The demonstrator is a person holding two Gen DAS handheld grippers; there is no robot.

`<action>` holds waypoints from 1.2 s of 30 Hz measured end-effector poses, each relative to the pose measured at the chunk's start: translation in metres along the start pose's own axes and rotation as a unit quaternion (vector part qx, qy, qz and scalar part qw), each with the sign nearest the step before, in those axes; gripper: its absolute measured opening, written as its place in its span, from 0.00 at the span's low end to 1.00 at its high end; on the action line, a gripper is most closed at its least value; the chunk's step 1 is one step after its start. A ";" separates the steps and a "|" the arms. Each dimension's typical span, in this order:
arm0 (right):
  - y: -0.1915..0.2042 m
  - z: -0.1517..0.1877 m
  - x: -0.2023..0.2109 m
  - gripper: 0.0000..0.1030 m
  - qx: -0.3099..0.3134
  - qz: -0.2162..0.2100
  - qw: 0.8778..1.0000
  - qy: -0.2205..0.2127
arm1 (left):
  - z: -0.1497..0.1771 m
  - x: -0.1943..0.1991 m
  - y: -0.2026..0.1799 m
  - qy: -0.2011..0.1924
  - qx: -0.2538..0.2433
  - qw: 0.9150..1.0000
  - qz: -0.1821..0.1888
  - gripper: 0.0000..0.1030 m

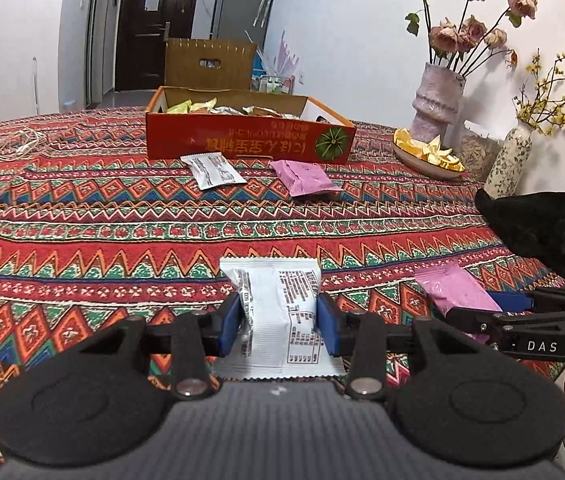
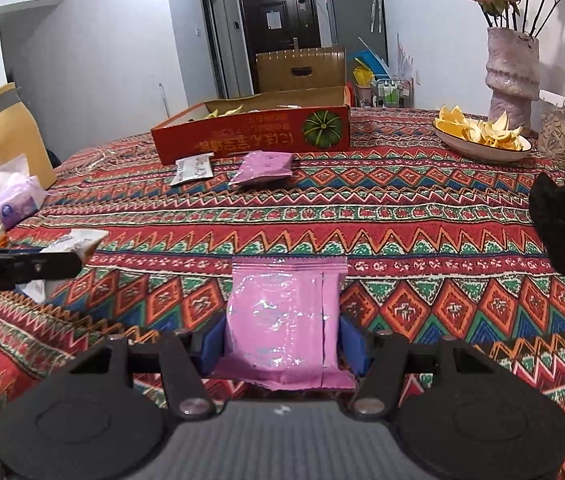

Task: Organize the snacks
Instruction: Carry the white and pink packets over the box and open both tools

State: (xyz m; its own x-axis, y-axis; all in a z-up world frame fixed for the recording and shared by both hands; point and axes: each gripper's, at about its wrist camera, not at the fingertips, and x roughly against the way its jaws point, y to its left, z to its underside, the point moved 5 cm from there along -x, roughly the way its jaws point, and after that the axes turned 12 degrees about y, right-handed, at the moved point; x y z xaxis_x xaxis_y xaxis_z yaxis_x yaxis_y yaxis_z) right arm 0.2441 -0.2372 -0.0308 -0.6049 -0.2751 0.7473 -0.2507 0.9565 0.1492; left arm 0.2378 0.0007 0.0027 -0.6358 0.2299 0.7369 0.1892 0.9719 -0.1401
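**Two Snack Packets Held Over the Table, Box Waiting Beyond**

While the red cardboard box (image 1: 248, 136) sits at the far side of the patterned table (image 1: 82, 216), each gripper carries a packet above the cloth. The left gripper (image 1: 278, 324) has its blue fingers (image 1: 230, 326) closed narrowly on a white snack packet (image 1: 278, 312), pinching its sides; the right gripper (image 2: 282, 346) clamps a pink snack packet (image 2: 284, 320) the same way, its fingers set somewhat wider. Both packets look light, crinkly and slick, the foil puffed with air, so they probably yield under pressure and could slip; a hold across the middle of the body, as here, seems safer than one on the crimped ends. Two more packets, one white (image 1: 212, 170) and one pink (image 1: 306, 178), lie on the cloth just in front of the box. Only the left view looks into the box, where assorted wrappers already lie. Only the right view shows the yellow jug (image 2: 14, 132) and the tissue pack (image 2: 16, 200) at the table's left edge.
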 end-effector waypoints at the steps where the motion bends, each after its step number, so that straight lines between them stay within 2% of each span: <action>1: 0.001 0.001 0.002 0.57 0.000 0.000 1.000 -0.002 | 0.001 0.002 0.000 -0.001 0.001 1.000 -0.001 0.40; 10: 0.000 -0.004 0.001 0.57 -0.004 -0.002 1.000 -0.009 | -0.001 -0.009 -0.001 0.005 -0.002 1.000 0.003 0.40; 16: -0.008 -0.031 -0.006 0.57 0.004 -0.004 1.000 -0.017 | -0.045 -0.018 0.002 -0.015 -0.022 1.000 0.016 0.40; 21: -0.017 -0.087 -0.012 0.57 0.031 0.009 0.998 -0.051 | -0.111 -0.037 0.004 -0.050 -0.046 0.998 0.011 0.40; 24: -0.024 -0.132 -0.017 0.57 0.045 0.015 0.995 -0.082 | -0.155 -0.051 0.004 -0.081 -0.056 0.995 0.001 0.40; 27: -0.029 -0.181 -0.030 0.57 0.057 0.018 0.993 -0.105 | -0.201 -0.074 0.006 -0.096 -0.051 0.994 0.010 0.40; 31: -0.032 -0.245 -0.072 0.57 0.063 0.008 0.992 -0.112 | -0.253 -0.127 0.009 -0.082 -0.031 0.996 0.017 0.40; 36: -0.035 -0.298 -0.143 0.57 0.055 0.014 0.994 -0.090 | -0.292 -0.202 0.024 -0.035 0.020 0.999 0.032 0.40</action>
State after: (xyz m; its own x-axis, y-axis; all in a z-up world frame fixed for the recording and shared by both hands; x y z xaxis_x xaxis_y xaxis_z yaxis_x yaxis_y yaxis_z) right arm 0.5645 -0.2022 0.0497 -0.7360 -0.2718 0.6201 -0.3080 0.9500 0.0508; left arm 0.5897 -0.0371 0.0436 -0.6750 0.2930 0.6771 0.2025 0.9561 -0.2119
